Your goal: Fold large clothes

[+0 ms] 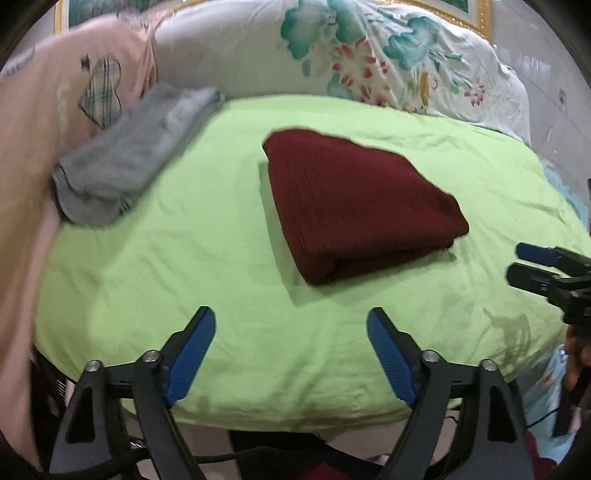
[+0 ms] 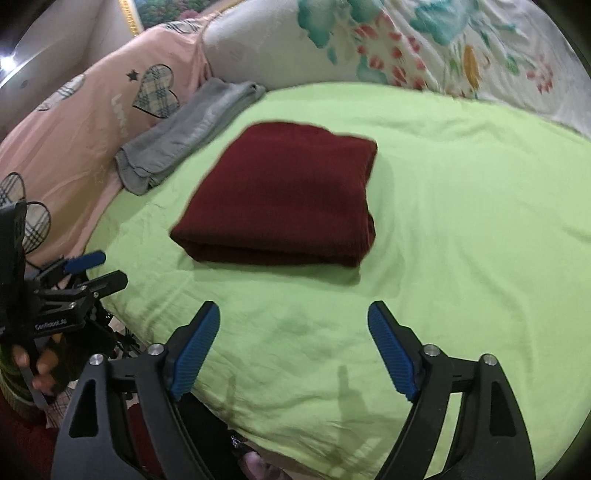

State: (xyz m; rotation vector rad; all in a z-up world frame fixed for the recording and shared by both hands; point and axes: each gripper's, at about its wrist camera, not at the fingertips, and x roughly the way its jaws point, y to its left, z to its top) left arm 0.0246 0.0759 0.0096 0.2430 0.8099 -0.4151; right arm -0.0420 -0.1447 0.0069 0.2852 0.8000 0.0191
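Mid-sheet, on the green sheet (image 1: 229, 155): maroon garment (image 1: 354, 206), folded into a thick squarish stack, ribbed knit, layered fold edge facing the cameras, top flat, corners a bit uneven. Same garment (image 2: 284, 199) from the right wrist, lying flat, nothing on top.

Left of the garment, at the sheet's edge: grey cloth (image 1: 136, 155), folded long, partly against the pink quilt (image 1: 33, 122). Apart from the garment, strip of bare sheet between.

Near side of the garment: left gripper (image 1: 290, 323) spread wide, blue pads (image 1: 192, 354) empty, above bare sheet, clear of the garment. Right gripper (image 2: 293, 319) likewise wide apart, holding nothing, short of the garment's front edge. Right gripper also at right edge of left view, a hand (image 2: 48, 363) on the left gripper's handle in the right view.

Wide bare sheet to the right of the garment and in front; lightly wrinkled, a few faint damp-looking marks near the front. Sheet's front edge drops off just below the grippers.

Behind the garment: floral bedding (image 1: 369, 55) bunched up, gold picture frame (image 1: 480, 18) above it. Pink quilt with plaid hearts on the left.
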